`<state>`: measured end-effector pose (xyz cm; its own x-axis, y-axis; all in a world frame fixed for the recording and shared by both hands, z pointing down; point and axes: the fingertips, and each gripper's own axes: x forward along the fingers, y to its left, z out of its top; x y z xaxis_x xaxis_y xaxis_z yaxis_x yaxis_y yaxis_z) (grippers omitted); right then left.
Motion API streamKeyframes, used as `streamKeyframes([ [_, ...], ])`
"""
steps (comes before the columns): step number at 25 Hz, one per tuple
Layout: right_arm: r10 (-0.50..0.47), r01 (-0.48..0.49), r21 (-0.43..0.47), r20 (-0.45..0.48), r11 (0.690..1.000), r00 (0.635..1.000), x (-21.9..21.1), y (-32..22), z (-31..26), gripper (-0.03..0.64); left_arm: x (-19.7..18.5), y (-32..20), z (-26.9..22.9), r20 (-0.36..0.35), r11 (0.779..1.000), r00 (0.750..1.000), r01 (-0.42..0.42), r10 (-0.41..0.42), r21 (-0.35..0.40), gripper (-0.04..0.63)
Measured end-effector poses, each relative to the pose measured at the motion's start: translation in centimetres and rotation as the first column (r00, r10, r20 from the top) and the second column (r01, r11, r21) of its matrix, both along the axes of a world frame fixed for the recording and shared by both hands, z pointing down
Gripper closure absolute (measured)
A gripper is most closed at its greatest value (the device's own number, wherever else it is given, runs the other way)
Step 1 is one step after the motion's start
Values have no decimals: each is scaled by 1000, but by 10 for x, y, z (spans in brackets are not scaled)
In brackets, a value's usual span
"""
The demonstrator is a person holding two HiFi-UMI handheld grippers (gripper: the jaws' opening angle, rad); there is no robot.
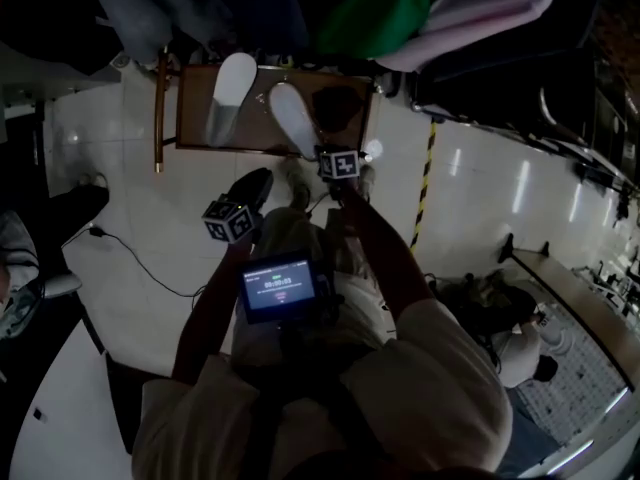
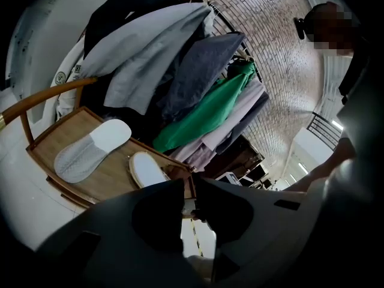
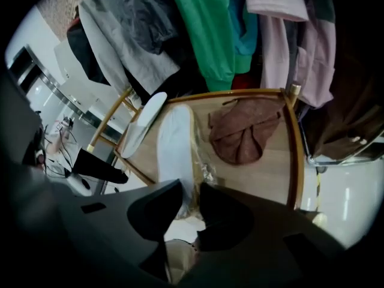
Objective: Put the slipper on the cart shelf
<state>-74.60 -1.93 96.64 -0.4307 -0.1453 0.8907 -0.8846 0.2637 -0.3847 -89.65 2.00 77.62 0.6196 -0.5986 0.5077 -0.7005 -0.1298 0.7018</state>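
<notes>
Right tongs grip the near end of the slipper, which lies on the cart shelf at frame centre. Left tongs: nearly closed, nothing between them.

The head view is dim and underexposed, with glare streaks on the glossy white floor and a phone screen glowing brightly. Both gripper views are fisheye-bent with black vignetted corners. Their near foreground is dark and soft, while the pale slipper catches light.
</notes>
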Motion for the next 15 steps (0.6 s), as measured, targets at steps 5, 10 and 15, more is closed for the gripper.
streamKeyframes([
  [5, 94, -97, 28, 85, 995, 992, 5, 5, -35, 523, 14, 16, -10, -13, 999, 999, -50, 50, -11, 535],
  [10, 226, -234, 22, 190, 972, 956, 10, 2, -56, 528, 15, 22, -7, -8, 996, 996, -84, 84, -22, 535],
  [15, 236, -268, 95, 260, 959, 936, 34, 6, -101, 531, 29, 26, -26, 12, 995, 995, -103, 103, 7, 535],
])
